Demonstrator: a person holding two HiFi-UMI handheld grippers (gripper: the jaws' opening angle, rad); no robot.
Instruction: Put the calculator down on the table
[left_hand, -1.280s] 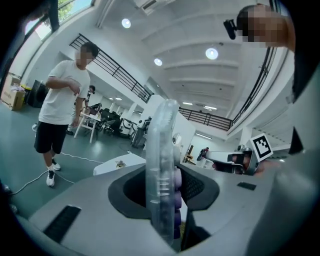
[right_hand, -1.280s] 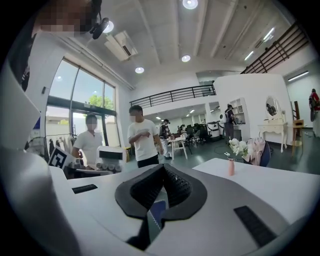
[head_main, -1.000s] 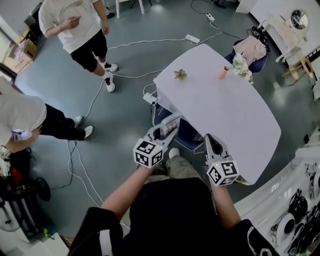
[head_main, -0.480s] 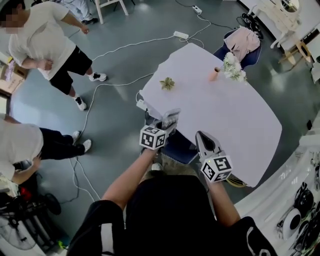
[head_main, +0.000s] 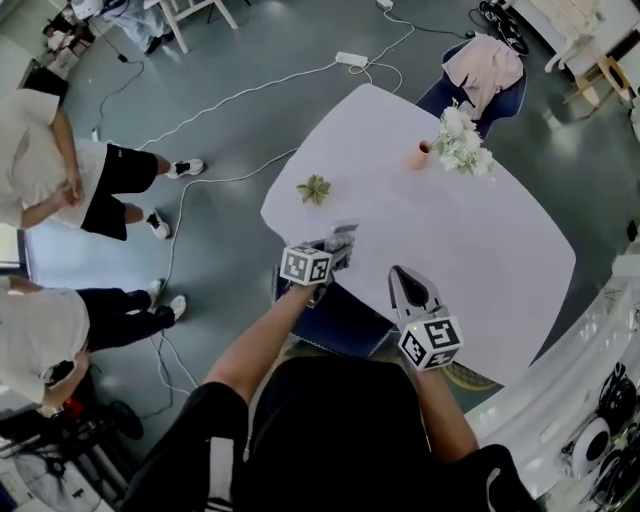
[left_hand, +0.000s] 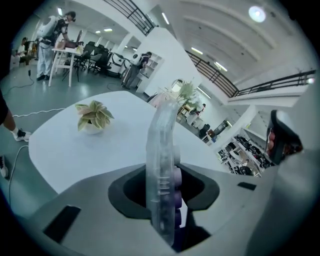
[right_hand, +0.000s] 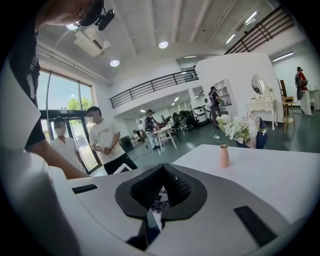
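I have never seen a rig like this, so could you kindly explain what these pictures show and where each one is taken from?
There is no robot: a person holds a hand-held gripper in each hand. The wide picture comes from a camera on the person's head, looking down. The other two come from cameras riding on each gripper, looking along its fingers. The left gripper holds a clear calculator with purple keys, seen edge-on, by the near edge of the white table. The right gripper is shut and empty. On the table stand a small leafy plant and a pink vase of white flowers.
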